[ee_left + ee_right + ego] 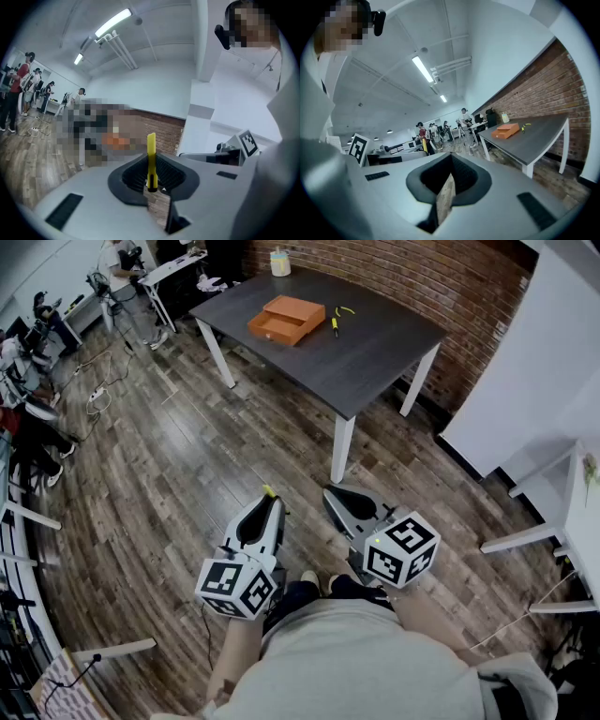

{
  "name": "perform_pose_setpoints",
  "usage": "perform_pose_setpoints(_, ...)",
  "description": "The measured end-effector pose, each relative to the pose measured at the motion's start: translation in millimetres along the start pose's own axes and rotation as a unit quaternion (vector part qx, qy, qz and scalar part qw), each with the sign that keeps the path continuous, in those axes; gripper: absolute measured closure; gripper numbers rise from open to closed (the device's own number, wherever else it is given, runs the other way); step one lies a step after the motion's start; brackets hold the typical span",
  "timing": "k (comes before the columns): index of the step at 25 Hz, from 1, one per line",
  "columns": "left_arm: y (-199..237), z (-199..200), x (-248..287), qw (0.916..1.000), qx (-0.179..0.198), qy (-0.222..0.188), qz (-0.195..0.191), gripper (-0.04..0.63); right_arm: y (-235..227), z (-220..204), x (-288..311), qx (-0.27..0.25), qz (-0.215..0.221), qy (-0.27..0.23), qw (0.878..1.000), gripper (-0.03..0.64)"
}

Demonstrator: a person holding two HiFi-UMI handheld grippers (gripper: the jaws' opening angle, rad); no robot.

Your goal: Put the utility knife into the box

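Two grippers, both low at the person's waist, side by side, noses aimed toward the desk (375, 362). Desk well apart from them, bare floor between.

Left gripper (267, 498): jaws together on a thin yellow strip (151, 154) that stands up out of the tips. Can't tell what the strip is. Right gripper (336, 498): jaws together, nothing in them.

Knife (335, 326) lies flat on the desk, just beside the orange box (286, 320), on the side nearer the brick wall. Task looks unstarted.

Risks, as I judge them:
- Left gripper is occupied, so the pick likely falls to the right one, which must open first.
- Knife is slim and flat; pads coming down off-centre could skid it across the desk instead of lifting it.
- A small yellow curl (347, 309) lies near the knife and could be taken by mistake.
- Whether the box is open enough to take the knife is unclear from this far off.
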State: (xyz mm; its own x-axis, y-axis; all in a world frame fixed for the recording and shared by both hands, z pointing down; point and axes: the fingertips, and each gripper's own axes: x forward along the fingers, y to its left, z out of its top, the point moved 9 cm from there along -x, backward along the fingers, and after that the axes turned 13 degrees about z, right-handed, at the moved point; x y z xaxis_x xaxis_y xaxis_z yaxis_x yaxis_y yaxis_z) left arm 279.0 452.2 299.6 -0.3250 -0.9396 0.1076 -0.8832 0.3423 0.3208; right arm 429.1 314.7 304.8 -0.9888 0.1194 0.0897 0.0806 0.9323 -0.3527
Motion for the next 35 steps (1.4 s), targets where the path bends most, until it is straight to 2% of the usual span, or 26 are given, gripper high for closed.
perform_pose_setpoints(12,15,2,15,0.9999,-0.009,0.002,-0.009,0.531,-4,2,20,-0.007,0.002,0.011,1.0,0.612)
perform_pose_setpoints(20,33,4,25,0.9997,-0.014,0.01,-0.014,0.531,-11,-2,37,0.002,0.013,-0.008,1.0,0.611)
perform_pose_setpoints(25,49,3,31,0.9996,-0.017,0.013,-0.016,0.531,-9,-10,51,-0.001,0.012,0.01,1.0,0.611)
perform_pose_setpoints(35,77,-3,32,0.9992,-0.032,0.024,0.0,0.531,-17,-24,68,0.023,0.017,0.033,0.999,0.611)
